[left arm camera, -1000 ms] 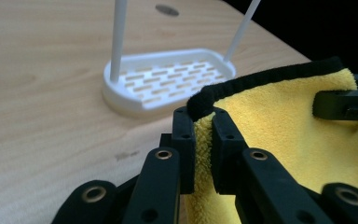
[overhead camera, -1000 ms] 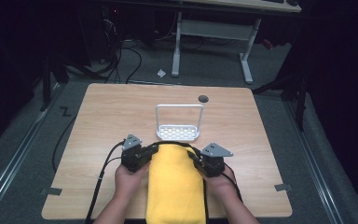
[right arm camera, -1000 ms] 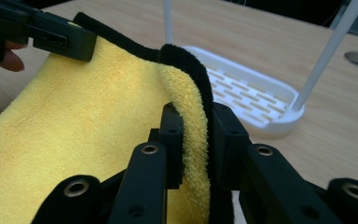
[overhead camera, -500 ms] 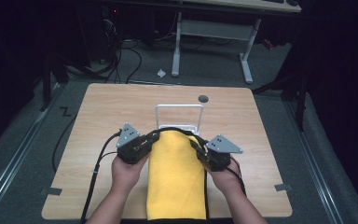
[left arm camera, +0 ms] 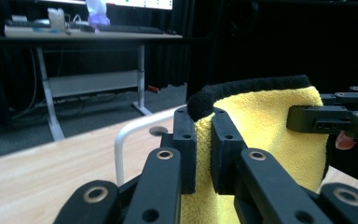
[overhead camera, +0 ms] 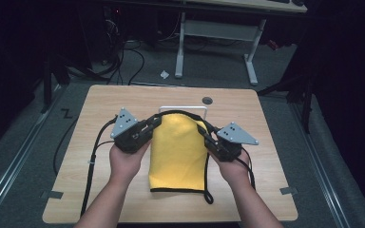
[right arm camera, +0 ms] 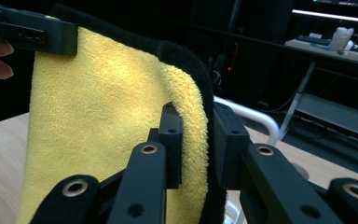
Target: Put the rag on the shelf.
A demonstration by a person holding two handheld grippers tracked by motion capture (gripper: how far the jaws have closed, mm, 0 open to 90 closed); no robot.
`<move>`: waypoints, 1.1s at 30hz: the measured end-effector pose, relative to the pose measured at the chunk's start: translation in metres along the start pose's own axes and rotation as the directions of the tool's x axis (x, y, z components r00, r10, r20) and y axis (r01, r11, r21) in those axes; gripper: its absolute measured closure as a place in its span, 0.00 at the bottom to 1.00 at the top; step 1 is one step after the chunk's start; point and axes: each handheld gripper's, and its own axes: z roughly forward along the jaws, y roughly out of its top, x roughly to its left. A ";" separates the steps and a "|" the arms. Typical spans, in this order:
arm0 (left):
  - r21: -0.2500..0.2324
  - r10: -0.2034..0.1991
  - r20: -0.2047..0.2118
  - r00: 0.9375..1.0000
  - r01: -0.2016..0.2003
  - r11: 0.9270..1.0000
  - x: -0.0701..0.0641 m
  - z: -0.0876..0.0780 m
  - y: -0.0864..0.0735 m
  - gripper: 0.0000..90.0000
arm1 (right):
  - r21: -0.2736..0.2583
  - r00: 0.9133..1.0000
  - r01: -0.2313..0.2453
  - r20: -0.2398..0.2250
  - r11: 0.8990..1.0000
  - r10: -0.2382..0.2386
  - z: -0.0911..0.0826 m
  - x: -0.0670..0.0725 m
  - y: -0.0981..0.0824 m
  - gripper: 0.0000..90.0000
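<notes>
A yellow towel (overhead camera: 178, 152) with black trim hangs lifted at its far end, its near end resting on the wooden table (overhead camera: 100, 109). My left gripper (overhead camera: 155, 122) is shut on the towel's far left corner (left arm camera: 204, 140). My right gripper (overhead camera: 203, 131) is shut on the far right corner (right arm camera: 196, 140). The towel's top edge (left arm camera: 247, 86) stretches between both grippers, just in front of a white rack (overhead camera: 183, 110) whose rail (right arm camera: 251, 114) rises behind it. The rack's base is hidden by the towel.
A small round hole (overhead camera: 207, 100) marks the table's far edge. Cables (overhead camera: 92, 161) trail from the left gripper across the table's left side. A desk frame (overhead camera: 218, 33) stands on the floor beyond the table.
Both grippers have lifted the towel's far edge and carried it forward toward the rack. The towel now covers the rack's base.
</notes>
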 end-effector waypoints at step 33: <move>-0.043 0.011 -0.085 0.996 -0.015 0.999 0.042 0.026 0.045 0.92 | -0.069 1.000 -0.004 0.006 0.998 0.004 0.040 -0.026 0.047 0.85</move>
